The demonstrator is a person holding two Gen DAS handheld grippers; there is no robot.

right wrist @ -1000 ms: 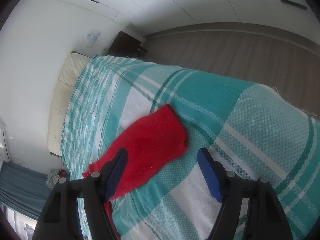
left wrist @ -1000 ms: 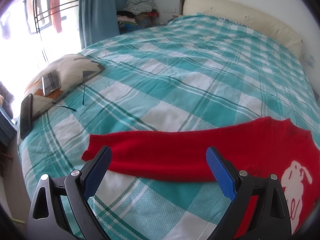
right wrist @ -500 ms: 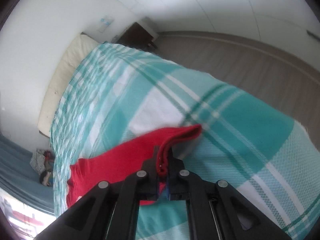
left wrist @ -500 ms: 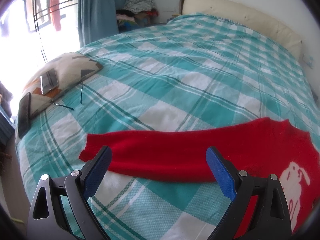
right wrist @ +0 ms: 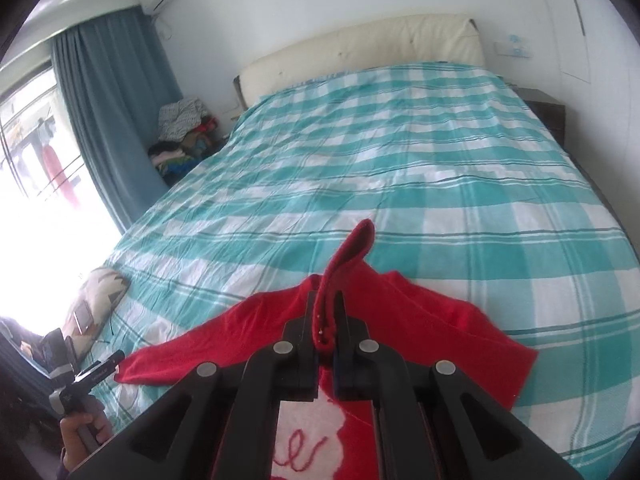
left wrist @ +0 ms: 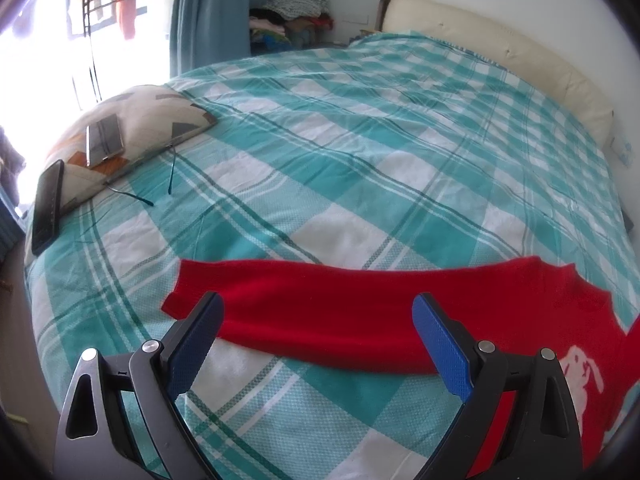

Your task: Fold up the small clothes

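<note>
One garment: a red sweater (left wrist: 360, 320) is lying spread across the near part of the bed, with a white rabbit figure (left wrist: 582, 372) showing on its front.
Left sleeve: it is stretching out flat over the checked cover, its cuff (left wrist: 180, 296) pointing toward the pillow side.
Right sleeve: its cuff (right wrist: 356, 248) is standing up off the sweater's body, folded between the closed jaws.
Right gripper (right wrist: 325, 320): it is clamping tight on the right sleeve, holding it over the sweater's chest.
Left gripper (left wrist: 320, 340): its jaws are standing wide apart and gripping nothing, hovering above the left sleeve.
Left hand (right wrist: 80, 436): in the right wrist view it is holding the left gripper's handle at the bed's edge.
Bed cover (left wrist: 360, 160): teal and white checks are lying under the sweater.
Pillow (left wrist: 140, 120): it is carrying a phone (left wrist: 104, 140), well apart from the sweater.
Headboard (right wrist: 360, 48): cream padding is lining the far wall.
</note>
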